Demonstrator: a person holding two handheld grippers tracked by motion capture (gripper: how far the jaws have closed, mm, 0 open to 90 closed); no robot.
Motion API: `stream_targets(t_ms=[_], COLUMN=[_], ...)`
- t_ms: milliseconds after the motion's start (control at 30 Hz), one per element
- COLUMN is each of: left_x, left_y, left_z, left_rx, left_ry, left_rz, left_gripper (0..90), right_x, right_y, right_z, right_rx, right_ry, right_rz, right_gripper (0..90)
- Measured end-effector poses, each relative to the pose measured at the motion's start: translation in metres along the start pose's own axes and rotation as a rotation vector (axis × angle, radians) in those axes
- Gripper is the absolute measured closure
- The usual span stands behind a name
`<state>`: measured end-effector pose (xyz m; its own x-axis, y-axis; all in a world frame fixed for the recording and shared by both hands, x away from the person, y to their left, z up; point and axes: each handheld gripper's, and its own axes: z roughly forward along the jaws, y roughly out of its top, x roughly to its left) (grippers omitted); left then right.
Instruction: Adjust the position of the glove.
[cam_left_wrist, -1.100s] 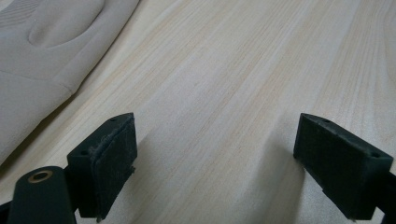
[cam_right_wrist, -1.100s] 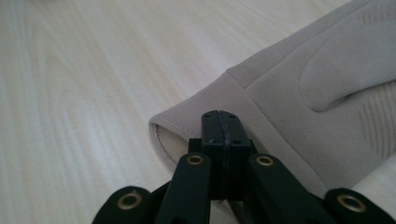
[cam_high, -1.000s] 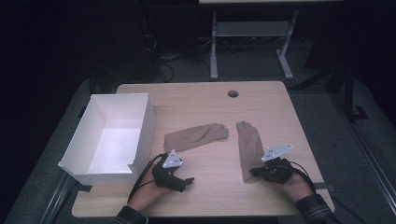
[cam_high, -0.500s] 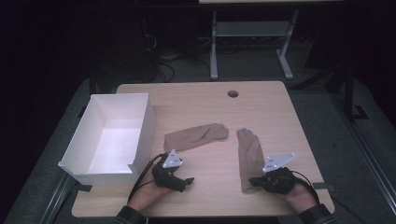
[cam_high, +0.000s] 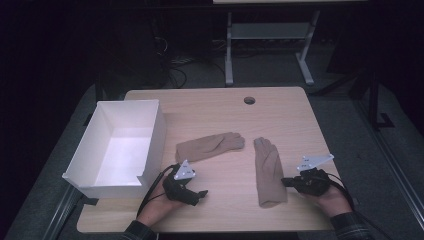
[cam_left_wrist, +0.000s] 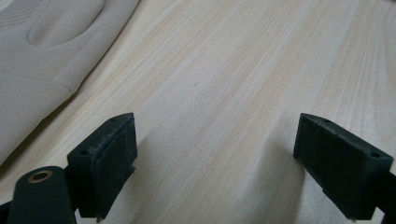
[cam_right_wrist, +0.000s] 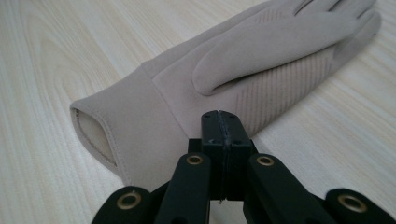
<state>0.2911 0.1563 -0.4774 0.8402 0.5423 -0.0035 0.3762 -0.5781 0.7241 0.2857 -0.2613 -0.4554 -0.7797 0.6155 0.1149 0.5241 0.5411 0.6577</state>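
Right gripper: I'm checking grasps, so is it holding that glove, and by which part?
Nothing is held. The right gripper has its jaws shut together beside the glove near its cuff, with no fabric between them.

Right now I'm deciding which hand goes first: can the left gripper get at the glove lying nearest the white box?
Probably yes. The left gripper has its fingers wide apart over bare table, and that glove lies flat just beyond it with nothing between. The white box stands off to the side.
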Motion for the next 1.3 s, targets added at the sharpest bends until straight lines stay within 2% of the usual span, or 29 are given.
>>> stream_targets(t_ms=[67, 200, 500, 800, 1000, 1300], left_x=[0.0, 0.0, 0.0, 0.0, 0.0, 0.0], left_y=[0.0, 0.0, 0.0, 0.0, 0.0, 0.0], left_z=[0.0, 0.0, 0.0, 0.0, 0.0, 0.0], left_rx=[0.0, 0.0, 0.0, 0.0, 0.0, 0.0], left_ry=[0.0, 0.0, 0.0, 0.0, 0.0, 0.0], left_rz=[0.0, 0.0, 0.0, 0.0, 0.0, 0.0], left_gripper=[12.8, 12.8, 12.8, 12.8, 12.8, 12.7], right_x=[0.001, 0.003, 0.014, 0.03, 0.035, 0.052], right_y=[0.001, 0.001, 0.005, 0.014, 0.015, 0.023], right_z=[0.004, 0.007, 0.013, 0.023, 0.025, 0.035], right_rx=[0.018, 0.037, 0.04, 0.047, 0.054, 0.058], right_ry=[0.0, 0.007, 0.039, 0.081, 0.101, 0.152], right_rz=[-0.015, -0.013, -0.043, -0.102, -0.103, -0.156], right_gripper=[89.4, 89.7, 89.7, 89.7, 89.7, 89.7])
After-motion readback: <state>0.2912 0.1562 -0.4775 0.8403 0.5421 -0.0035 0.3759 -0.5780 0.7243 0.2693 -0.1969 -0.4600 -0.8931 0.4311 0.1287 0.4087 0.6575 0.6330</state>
